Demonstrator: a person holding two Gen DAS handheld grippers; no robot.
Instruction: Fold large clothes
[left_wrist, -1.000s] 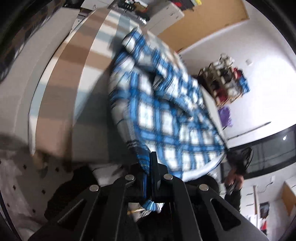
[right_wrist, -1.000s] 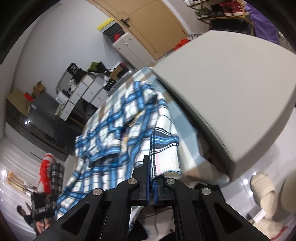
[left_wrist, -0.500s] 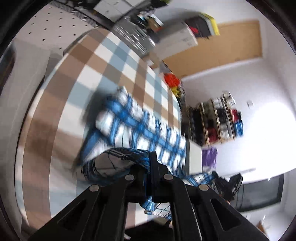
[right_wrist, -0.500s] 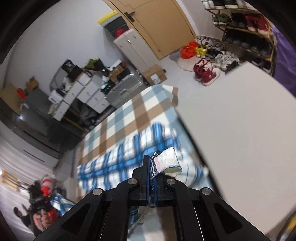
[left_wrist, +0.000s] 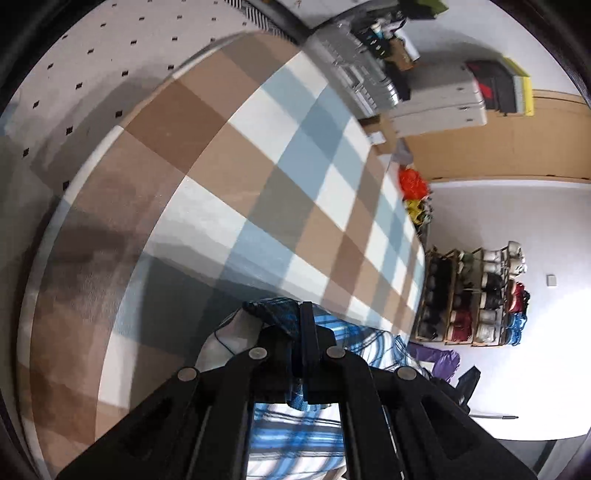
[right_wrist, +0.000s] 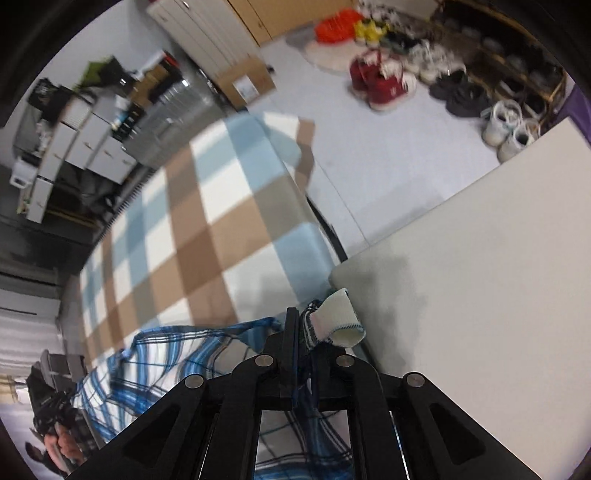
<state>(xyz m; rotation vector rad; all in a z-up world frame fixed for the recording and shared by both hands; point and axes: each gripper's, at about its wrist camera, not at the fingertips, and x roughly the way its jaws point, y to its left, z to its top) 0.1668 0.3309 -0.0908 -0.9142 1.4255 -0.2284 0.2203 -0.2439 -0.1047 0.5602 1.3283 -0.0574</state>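
Blue plaid shirt (left_wrist: 295, 439) bunched at 6 o'clock in both wrist views, lying low over a brown, blue and white checked cover (left_wrist: 258, 177). Pinched at a dark folded edge by the left gripper (left_wrist: 301, 325), jaws closed on the cloth; pinched at a pale ribbed cuff by the right gripper (right_wrist: 301, 332), jaws likewise closed on it. Beyond: grey pad (right_wrist: 480, 277) at 3 o'clock of the right view, shoe rack (left_wrist: 476, 299) at 3 o'clock of the left, white drawers (right_wrist: 85, 147) at 10 o'clock.
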